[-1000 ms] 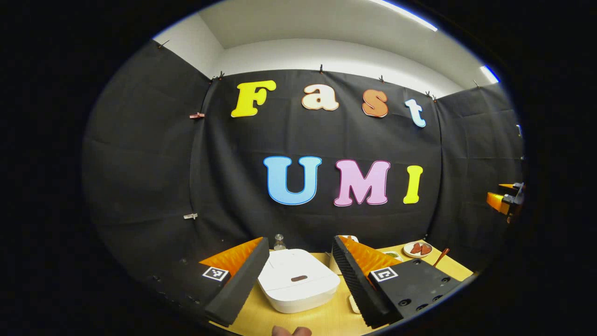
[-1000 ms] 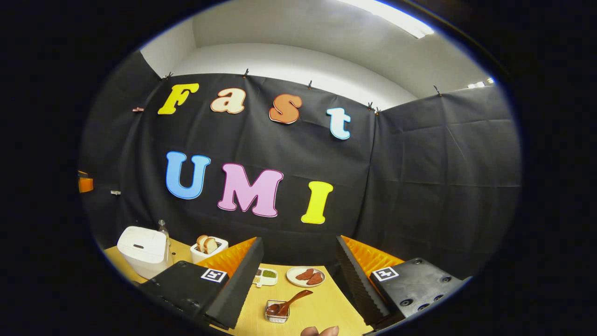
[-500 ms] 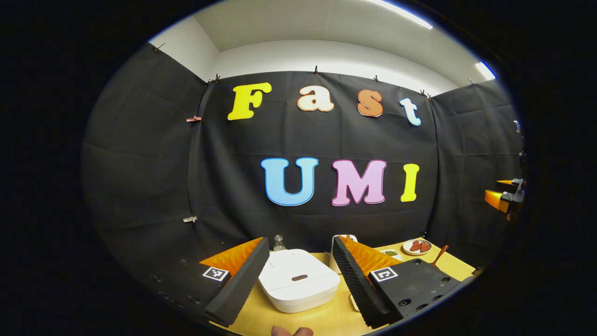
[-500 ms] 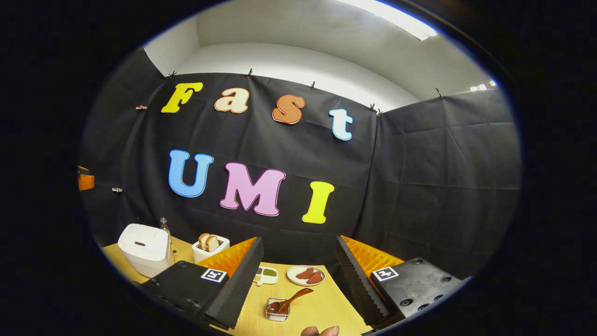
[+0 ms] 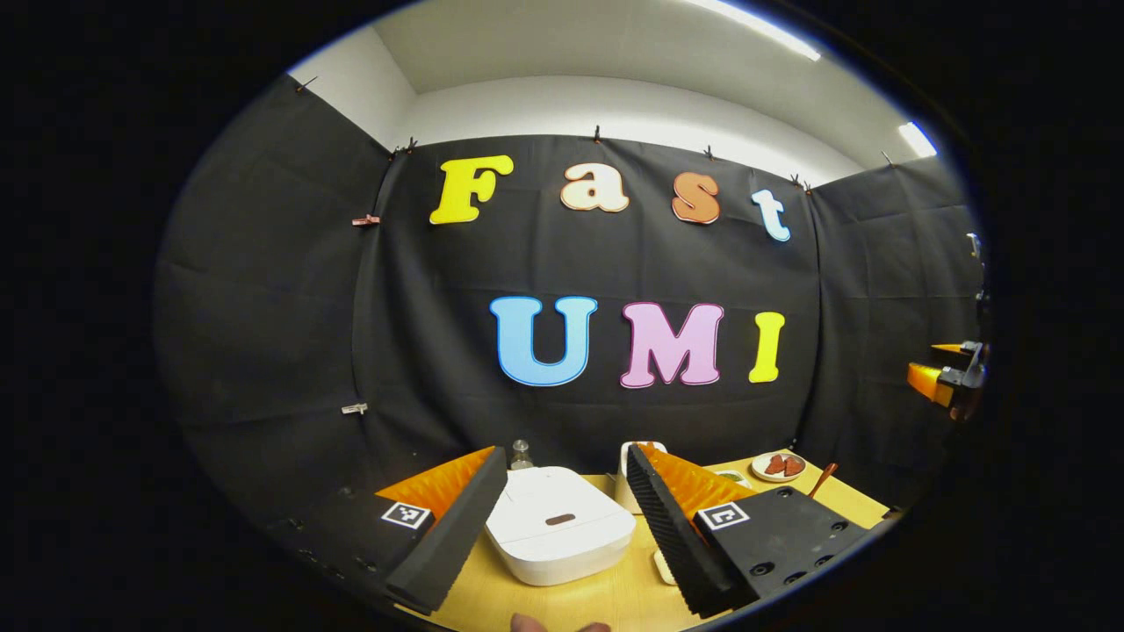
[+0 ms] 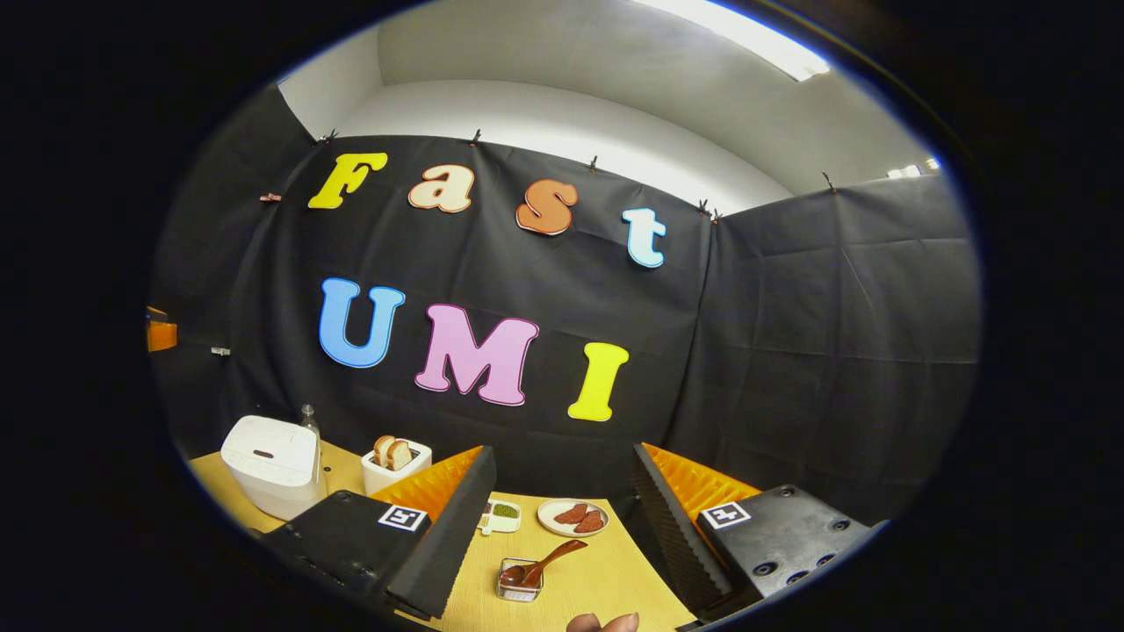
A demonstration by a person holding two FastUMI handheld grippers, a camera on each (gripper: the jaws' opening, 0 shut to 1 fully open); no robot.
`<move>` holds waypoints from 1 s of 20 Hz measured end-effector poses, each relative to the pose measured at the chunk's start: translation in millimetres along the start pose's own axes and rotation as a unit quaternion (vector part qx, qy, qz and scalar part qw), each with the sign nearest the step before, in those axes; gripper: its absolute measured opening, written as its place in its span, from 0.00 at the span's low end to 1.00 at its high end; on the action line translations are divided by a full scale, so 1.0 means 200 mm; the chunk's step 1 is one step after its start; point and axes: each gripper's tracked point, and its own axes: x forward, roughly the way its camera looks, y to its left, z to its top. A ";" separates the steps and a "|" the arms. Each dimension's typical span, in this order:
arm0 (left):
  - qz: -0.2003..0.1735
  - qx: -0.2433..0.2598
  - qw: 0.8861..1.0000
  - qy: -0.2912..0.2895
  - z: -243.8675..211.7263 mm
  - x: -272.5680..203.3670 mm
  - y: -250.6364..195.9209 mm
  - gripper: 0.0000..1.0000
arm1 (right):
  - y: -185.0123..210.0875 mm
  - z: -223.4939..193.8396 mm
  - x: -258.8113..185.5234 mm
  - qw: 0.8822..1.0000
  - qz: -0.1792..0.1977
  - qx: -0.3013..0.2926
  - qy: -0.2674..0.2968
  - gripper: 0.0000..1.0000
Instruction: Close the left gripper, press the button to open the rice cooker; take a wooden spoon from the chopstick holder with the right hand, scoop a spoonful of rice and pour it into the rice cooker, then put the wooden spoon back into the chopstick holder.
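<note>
A white rice cooker [image 5: 559,535] with its lid down sits on the wooden table, just beyond and between the spread fingers of my left gripper [image 5: 565,456], which is open and holds nothing. In the right gripper view the cooker [image 6: 268,465] stands far left. A wooden spoon [image 6: 546,562] leans in a small clear holder [image 6: 518,584] ahead of my right gripper [image 6: 562,452], which is open, empty and above the table. The spoon's handle [image 5: 823,480] pokes up at the right in the left gripper view. The right gripper [image 5: 944,382] hangs far right there.
A toaster with bread slices [image 6: 395,465] stands right of the cooker, with a small bottle [image 6: 307,421] behind it. A plate of red pieces [image 6: 575,518] and a small dish of green bits [image 6: 502,513] lie past the spoon holder. Black cloth walls close the table's back and sides.
Both views have drifted only slightly. Both grippers stay open and nothing on the table has moved.
</note>
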 end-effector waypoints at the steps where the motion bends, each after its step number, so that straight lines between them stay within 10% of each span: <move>1: -0.011 -0.001 1.000 -0.003 0.01 -0.01 -0.02 0.95 | 0.00 0.00 -0.01 1.000 -0.001 -0.001 0.000 0.97; 3: -0.023 -0.005 1.000 -0.011 0.03 -0.01 -0.03 0.75 | 0.00 0.00 -0.01 1.000 -0.003 -0.004 0.001 0.97; 6: -0.088 -0.018 0.996 -0.001 0.01 -0.01 -0.13 0.12 | 0.00 0.00 -0.02 1.000 -0.005 -0.010 0.003 0.97; 13: -0.206 0.001 0.971 0.118 -0.28 0.18 -0.15 0.07 | -0.01 0.00 -0.05 1.000 -0.016 -0.017 0.006 0.97; 20: -0.232 0.044 0.952 0.196 -0.54 0.60 0.03 0.07 | -0.04 -0.03 -0.10 0.998 -0.049 -0.021 0.016 0.97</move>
